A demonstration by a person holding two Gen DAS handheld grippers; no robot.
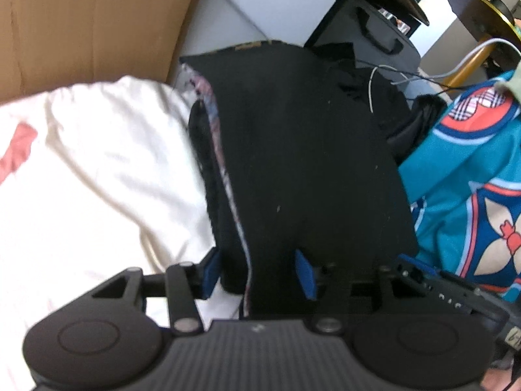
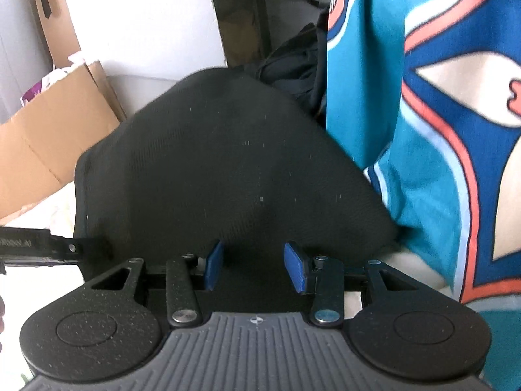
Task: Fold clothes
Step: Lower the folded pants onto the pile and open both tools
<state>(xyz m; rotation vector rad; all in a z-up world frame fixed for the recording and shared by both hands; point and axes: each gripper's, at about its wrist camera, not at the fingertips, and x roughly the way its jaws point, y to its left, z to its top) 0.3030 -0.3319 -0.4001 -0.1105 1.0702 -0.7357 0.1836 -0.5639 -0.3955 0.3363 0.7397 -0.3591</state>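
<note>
A folded black garment (image 1: 302,150) with a patterned lining along its left edge lies lengthwise on white bedding (image 1: 97,169). My left gripper (image 1: 257,275) stands open at its near end; the cloth's edge sits between the blue pads, which do not press on it. In the right wrist view the same black garment (image 2: 221,163) spreads ahead in a rounded hump. My right gripper (image 2: 254,268) is open over its near edge, with dark cloth between the jaws. One of the left gripper's fingers (image 2: 65,249) shows at the garment's left corner.
A cardboard box (image 1: 81,26) stands at the back left. A teal, blue and orange patterned fabric (image 1: 472,179) lies right against the garment (image 2: 407,97). Behind it are a black case (image 1: 368,26), dark clothes and loose cables (image 1: 407,78).
</note>
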